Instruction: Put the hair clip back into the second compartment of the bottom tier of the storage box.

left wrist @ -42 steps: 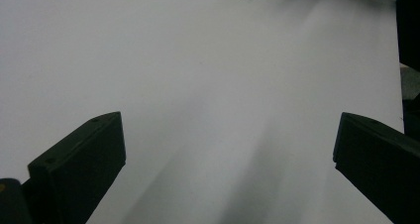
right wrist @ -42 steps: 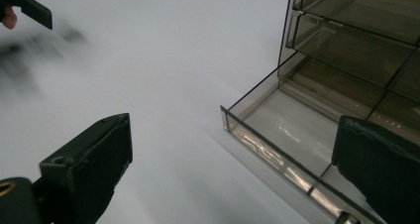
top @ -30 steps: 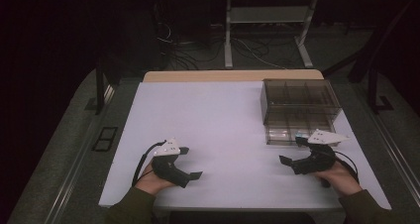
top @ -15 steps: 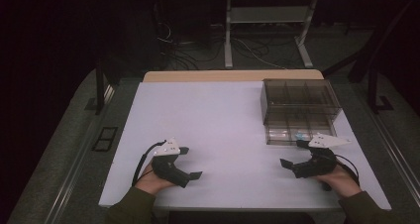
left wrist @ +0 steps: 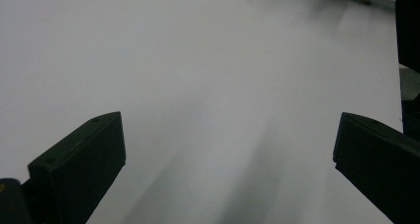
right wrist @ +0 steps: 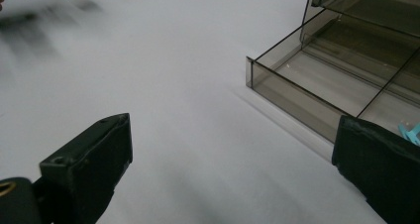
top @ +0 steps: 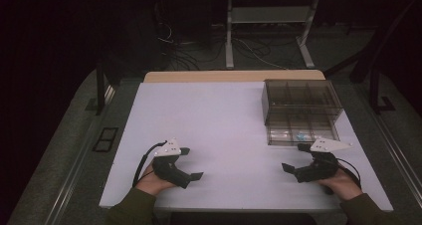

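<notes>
Both grippers sit low at the near edge of the white rectangular worktop [top: 224, 120], well apart from each other. The left gripper [top: 191, 164], held in the person's left hand [top: 152, 181], has its black fingers [left wrist: 79, 164] spread wide with nothing but bare worktop between them. Over on the right, the right gripper [top: 295, 158] rests in the right hand [top: 343, 184], fingers [right wrist: 86, 169] also spread wide and empty. Just beyond it sits the smoky transparent plastic organiser box with divided compartments [top: 301, 110], its near tray pulled forward and open. A small light-blue piece [top: 301, 135] lies in that tray's near compartment, close to the right gripper, which points leftward, its far finger near the tray's front wall.
</notes>
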Action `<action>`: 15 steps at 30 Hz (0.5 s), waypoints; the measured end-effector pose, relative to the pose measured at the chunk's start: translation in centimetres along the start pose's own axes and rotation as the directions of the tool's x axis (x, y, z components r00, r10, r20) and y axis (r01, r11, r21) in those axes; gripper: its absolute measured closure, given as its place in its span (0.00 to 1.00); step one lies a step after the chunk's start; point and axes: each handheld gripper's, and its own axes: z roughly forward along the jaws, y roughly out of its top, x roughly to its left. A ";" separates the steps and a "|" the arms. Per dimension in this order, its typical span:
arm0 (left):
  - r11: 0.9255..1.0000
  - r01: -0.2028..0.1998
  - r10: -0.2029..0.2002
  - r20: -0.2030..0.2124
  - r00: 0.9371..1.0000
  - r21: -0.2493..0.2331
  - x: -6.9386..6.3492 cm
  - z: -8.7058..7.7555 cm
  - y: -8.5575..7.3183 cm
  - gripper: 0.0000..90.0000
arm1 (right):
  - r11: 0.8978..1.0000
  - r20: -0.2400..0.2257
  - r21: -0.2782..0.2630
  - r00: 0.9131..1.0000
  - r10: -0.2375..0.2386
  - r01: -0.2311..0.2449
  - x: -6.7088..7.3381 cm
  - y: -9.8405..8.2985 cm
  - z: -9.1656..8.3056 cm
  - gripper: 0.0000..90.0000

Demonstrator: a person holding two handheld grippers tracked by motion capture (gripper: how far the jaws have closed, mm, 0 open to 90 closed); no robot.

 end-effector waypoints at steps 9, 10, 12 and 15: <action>1.000 0.001 -0.001 0.000 1.000 0.001 0.0 0.0 0.0 0.00 | 1.000 -0.009 0.014 1.000 -0.013 0.013 0.0 -0.5 0.0 0.02; 1.000 0.000 0.000 0.000 1.000 0.001 0.0 0.0 0.0 0.00 | 1.000 -0.011 0.015 1.000 -0.010 0.011 0.0 -0.5 0.0 0.02; 1.000 0.000 0.000 0.000 1.000 0.002 0.0 0.0 0.0 0.00 | 1.000 -0.011 0.017 1.000 -0.014 0.014 0.0 -0.6 0.1 0.02; 1.000 0.001 -0.001 0.000 1.000 0.001 0.0 0.0 0.0 0.00 | 1.000 -0.015 0.019 1.000 -0.020 0.021 0.1 -0.6 0.1 0.02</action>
